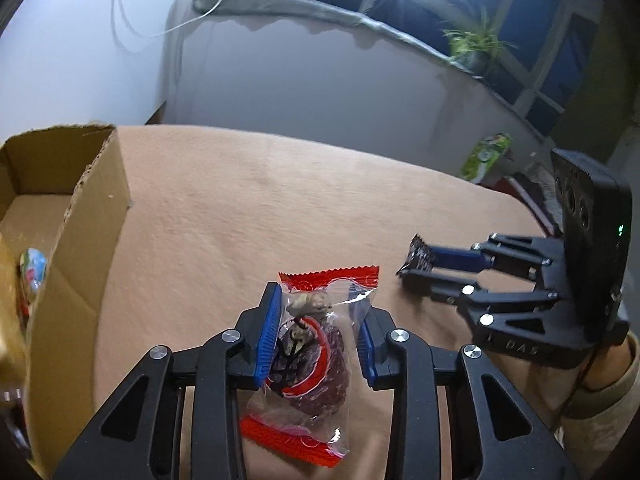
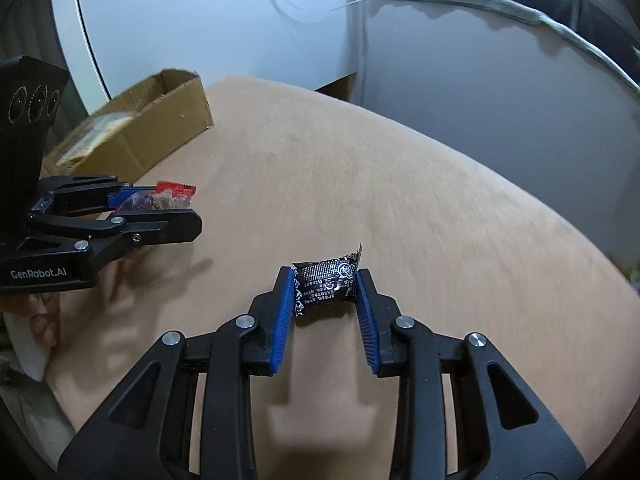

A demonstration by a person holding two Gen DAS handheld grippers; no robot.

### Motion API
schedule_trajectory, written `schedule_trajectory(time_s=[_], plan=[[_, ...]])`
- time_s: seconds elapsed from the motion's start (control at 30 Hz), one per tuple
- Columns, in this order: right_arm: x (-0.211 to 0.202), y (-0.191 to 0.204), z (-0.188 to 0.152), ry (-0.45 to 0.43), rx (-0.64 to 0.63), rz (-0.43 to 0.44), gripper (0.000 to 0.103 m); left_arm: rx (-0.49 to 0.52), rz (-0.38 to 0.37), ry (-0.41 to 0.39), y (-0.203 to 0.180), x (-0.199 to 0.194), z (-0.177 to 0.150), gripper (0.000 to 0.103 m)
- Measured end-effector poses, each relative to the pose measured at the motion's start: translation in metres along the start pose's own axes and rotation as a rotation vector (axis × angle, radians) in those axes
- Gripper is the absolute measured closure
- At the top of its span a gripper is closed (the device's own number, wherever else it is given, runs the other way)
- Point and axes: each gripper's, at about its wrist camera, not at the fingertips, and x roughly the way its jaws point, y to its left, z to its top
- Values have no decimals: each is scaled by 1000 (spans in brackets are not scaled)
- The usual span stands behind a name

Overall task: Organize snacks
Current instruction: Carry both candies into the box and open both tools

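Note:
My left gripper (image 1: pixel 316 308) is shut on a clear snack packet with red crimped ends (image 1: pixel 316 344), held above the tan table; a dark red fruit shows inside. The right wrist view shows that same gripper (image 2: pixel 188 204) and red packet (image 2: pixel 168 196) at the left. My right gripper (image 2: pixel 325 280) is shut on a small black wrapped snack with white print (image 2: pixel 326 286), its blue pads (image 2: pixel 285 312) pressing both sides. From the left wrist camera, the right gripper (image 1: pixel 416 264) holds the black snack (image 1: pixel 418 258) at the right.
An open cardboard box (image 1: pixel 92 216) stands at the left on the tan table (image 1: pixel 260 200), with a colourful item (image 1: pixel 34 268) inside; the same box (image 2: pixel 160 128) shows at the far left. A green packet (image 1: pixel 486 156) lies past the table's far right edge. A hand (image 2: pixel 44 320) holds the left gripper.

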Motion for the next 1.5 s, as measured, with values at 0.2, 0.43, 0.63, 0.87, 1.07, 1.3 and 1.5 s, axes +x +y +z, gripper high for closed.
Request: schedule_trajectory(time_s=[0.2,0.43,0.63,0.87,1.07,1.3,1.5], plan=[[-48,9,-26,-89,102,-73,71,74,-24,-45,-30,-28,-10,75],[-85,22,-42,-159,152,-124,71,190,-6,-118,-57,-62,-17,79],[-106,29,-42,-183,151,-155,71,184,-18,-158,-58,-79,-19,87],[-106,34,-43,-179,146,-161,71,211,15,-163,-59,-83,-18,87],[-106,31,-52,-177,162,-156,71,145,-7,-68,-38,-84,-55,41],[-109,22,-61,-187,182,-158,71,204,-72,-8,-91,-86,-88,30],[-124,9,-76,-199,208,-175,71,278,24,68,-105,-40,-98,69]])
